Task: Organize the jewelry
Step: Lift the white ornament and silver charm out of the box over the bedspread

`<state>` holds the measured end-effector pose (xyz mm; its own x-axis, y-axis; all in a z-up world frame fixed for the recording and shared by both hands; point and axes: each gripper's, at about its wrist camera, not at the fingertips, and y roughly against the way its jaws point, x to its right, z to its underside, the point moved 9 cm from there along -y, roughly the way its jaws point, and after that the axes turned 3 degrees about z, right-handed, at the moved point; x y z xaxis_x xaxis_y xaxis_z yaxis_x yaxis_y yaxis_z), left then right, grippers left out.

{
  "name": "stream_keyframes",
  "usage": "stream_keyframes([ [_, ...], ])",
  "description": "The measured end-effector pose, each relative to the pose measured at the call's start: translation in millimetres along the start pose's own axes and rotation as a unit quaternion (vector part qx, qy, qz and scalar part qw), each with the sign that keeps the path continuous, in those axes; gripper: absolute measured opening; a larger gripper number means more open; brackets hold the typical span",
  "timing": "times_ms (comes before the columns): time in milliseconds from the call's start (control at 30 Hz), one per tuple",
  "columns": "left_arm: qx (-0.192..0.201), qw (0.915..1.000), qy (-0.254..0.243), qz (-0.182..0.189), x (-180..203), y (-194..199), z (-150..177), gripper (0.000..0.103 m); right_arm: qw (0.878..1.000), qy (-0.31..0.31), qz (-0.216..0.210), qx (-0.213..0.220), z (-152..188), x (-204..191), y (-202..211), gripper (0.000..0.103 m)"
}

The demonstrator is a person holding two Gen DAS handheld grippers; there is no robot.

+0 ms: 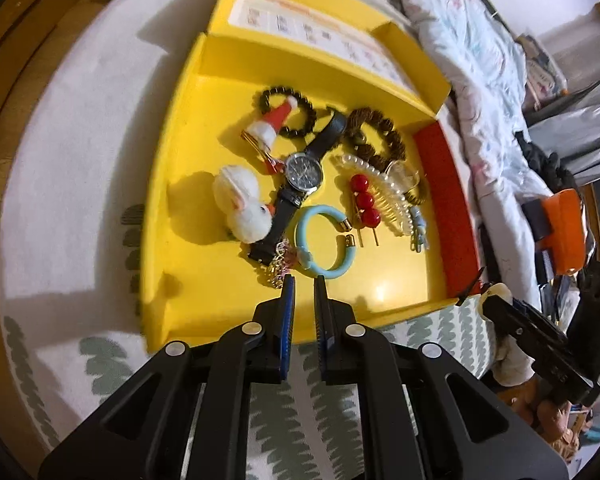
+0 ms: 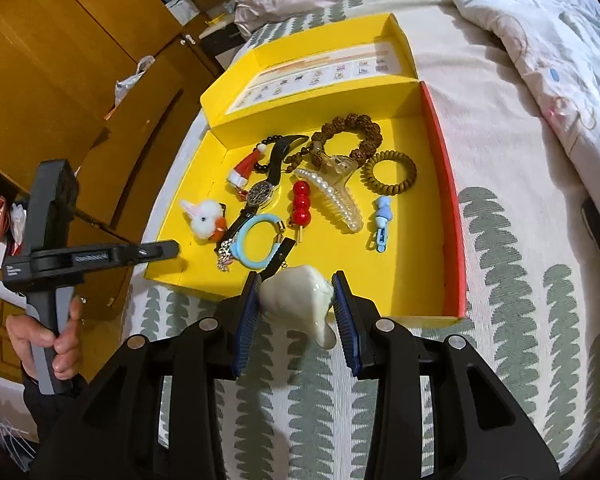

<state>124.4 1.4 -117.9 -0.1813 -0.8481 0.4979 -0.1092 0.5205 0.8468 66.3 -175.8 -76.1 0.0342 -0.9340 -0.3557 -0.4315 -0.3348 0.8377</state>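
A yellow box (image 1: 188, 184) lies open on the bed and holds a black watch (image 1: 303, 168), a light blue bangle (image 1: 324, 240), a red bead hairpin (image 1: 365, 200), a pearl hair claw (image 1: 384, 188), bead bracelets (image 1: 376, 136), a white rabbit clip (image 1: 240, 204) and a Santa hat clip (image 1: 272, 124). My left gripper (image 1: 303, 280) hangs over the box's near edge, its fingers narrowly apart and empty, just short of the bangle. My right gripper (image 2: 296, 280) is shut on a cream shell-shaped piece (image 2: 300, 300) above the box's near edge (image 2: 340, 308).
The box's lid (image 2: 320, 68) stands open at the far side. A leaf-patterned sheet (image 2: 500, 280) covers the bed and a crumpled duvet (image 2: 540, 20) lies to the right. Wooden cupboards (image 2: 60, 60) stand left of the bed.
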Motion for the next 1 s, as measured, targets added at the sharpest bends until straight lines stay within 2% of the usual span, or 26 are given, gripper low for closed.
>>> stream_keyframes([
  [133, -0.008, 0.9999, 0.000, -0.011, 1.8, -13.9, -3.8, 0.009, 1.000, 0.000, 0.003, -0.005, -3.6, 4.1, -6.4, 0.037],
  [267, -0.017, 0.9998, 0.006, -0.002, 2.7, -20.7, -3.4, 0.009, 1.000, 0.001, 0.002, -0.006, -5.7, 7.4, -7.2, 0.037],
  [400, -0.024, 0.9995, 0.018, -0.010, -5.0, -24.5, -3.7, 0.009, 1.000, -0.002, 0.004, -0.006, -6.2, 9.4, -8.7, 0.037],
  [500, -0.028, 0.9989, 0.027, -0.029, -14.2, -27.6, -4.6, 0.010, 1.000, -0.004, 0.004, -0.008, -5.3, 9.3, -10.3, 0.037],
  [667, -0.036, 0.9986, 0.019, -0.032, -10.7, -31.7, -2.8, 0.010, 1.000, -0.003, 0.002, -0.008, -5.3, 8.9, -11.5, 0.037],
  [733, -0.038, 0.9978, 0.011, -0.052, -12.4, -33.9, -1.5, 0.010, 1.000, -0.002, 0.003, -0.010, -4.8, 8.2, -13.2, 0.037],
  [900, -0.051, 0.9958, 0.007, -0.076, -18.7, -43.1, 1.2, 0.015, 1.000, -0.001, 0.002, -0.012, -5.3, 6.8, -14.8, 0.037],
  [1000, -0.054, 0.9949, 0.001, -0.085, -19.4, -47.4, 1.4, 0.026, 1.000, -0.002, 0.002, -0.012, -5.6, 6.5, -14.7, 0.037],
])
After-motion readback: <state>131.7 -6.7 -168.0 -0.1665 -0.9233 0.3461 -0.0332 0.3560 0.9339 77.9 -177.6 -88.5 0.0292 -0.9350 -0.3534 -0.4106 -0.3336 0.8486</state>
